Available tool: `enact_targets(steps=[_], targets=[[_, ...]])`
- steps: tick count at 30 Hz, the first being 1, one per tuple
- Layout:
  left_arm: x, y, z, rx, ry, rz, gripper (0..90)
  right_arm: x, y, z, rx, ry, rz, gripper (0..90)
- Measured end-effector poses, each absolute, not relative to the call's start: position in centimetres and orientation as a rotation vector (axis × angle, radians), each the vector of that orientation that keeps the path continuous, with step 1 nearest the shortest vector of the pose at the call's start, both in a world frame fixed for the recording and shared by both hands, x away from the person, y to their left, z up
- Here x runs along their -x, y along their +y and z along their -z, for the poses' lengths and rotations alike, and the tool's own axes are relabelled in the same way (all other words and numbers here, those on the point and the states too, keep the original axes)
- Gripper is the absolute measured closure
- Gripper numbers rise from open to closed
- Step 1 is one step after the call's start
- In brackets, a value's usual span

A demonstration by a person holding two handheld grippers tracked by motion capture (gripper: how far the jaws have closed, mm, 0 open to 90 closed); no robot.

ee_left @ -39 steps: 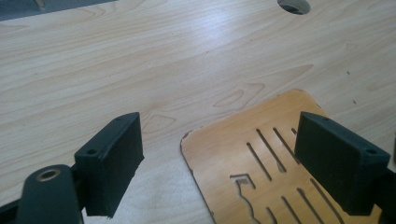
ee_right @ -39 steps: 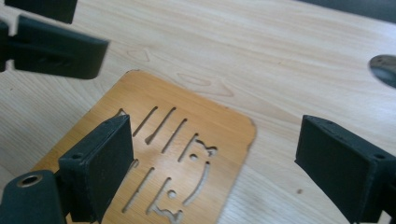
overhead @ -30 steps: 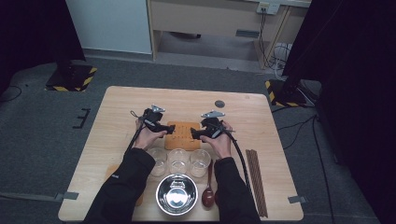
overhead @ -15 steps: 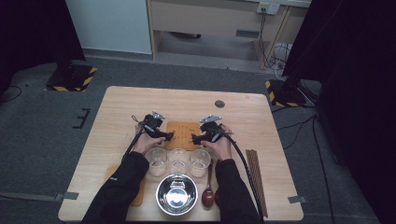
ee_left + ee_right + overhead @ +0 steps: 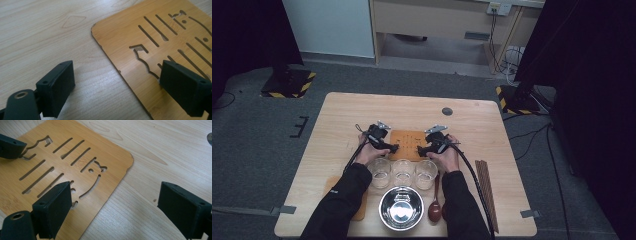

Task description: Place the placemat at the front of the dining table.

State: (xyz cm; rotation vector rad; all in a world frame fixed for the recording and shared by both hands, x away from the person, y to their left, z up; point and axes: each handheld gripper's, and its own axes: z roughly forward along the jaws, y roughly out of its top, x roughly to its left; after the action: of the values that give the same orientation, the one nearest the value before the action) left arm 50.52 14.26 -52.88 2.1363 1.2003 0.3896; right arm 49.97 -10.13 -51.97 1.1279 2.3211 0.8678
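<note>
Both grippers are dropping toward 6 o'clock | left gripper, right gripper straddling bamboo trivet edges | jaws apart, empty | likely readying a two-sided lift

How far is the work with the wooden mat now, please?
Done: both grippers have arrived at the mat, the left gripper and right gripper at opposite edges. In hand: each gripper's open jaws straddle an edge, not closed yet. Left: gripping and moving it; the glasses and bowl look untouched.
</note>
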Motion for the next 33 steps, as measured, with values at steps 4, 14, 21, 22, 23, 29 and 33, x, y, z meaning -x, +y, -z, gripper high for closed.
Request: enact_targets(steps=[4,14,21,22,23,29,33], targets=[[-50.6,14.3,52.9,-2.138,1.196,-0.394,11.2,-50.0,-10.1,52.1,-1.126,2.326,-0.857,12.0],[-50.8,14.4,53.1,-2.151,1.171,-0.403,9.8,-50.4,-10.1,52.8,-1.140,2.340,-0.845,11.0],[-51.2,14.3,53.0,-2.162,1.176,-0.416,9.3,-50.8,-10.2,53.0,-1.153,2.327,-0.866,10.6],[-51.3,14.4,53.1,-2.166,1.173,-0.418,9.1,-50.8,-10.2,53.0,-1.156,2.327,-0.867,10.5],[-51.3,14.4,53.1,-2.162,1.174,-0.416,8.9,-50.9,-10.2,53.0,-1.161,2.326,-0.867,10.6],[-51.6,14.5,53.2,-2.152,1.184,-0.429,7.8,-51.2,-10.2,53.1,-1.176,2.309,-0.885,10.8],[-51.6,14.5,53.1,-2.159,1.178,-0.427,8.4,-51.2,-10.2,53.1,-1.176,2.310,-0.886,10.9]])
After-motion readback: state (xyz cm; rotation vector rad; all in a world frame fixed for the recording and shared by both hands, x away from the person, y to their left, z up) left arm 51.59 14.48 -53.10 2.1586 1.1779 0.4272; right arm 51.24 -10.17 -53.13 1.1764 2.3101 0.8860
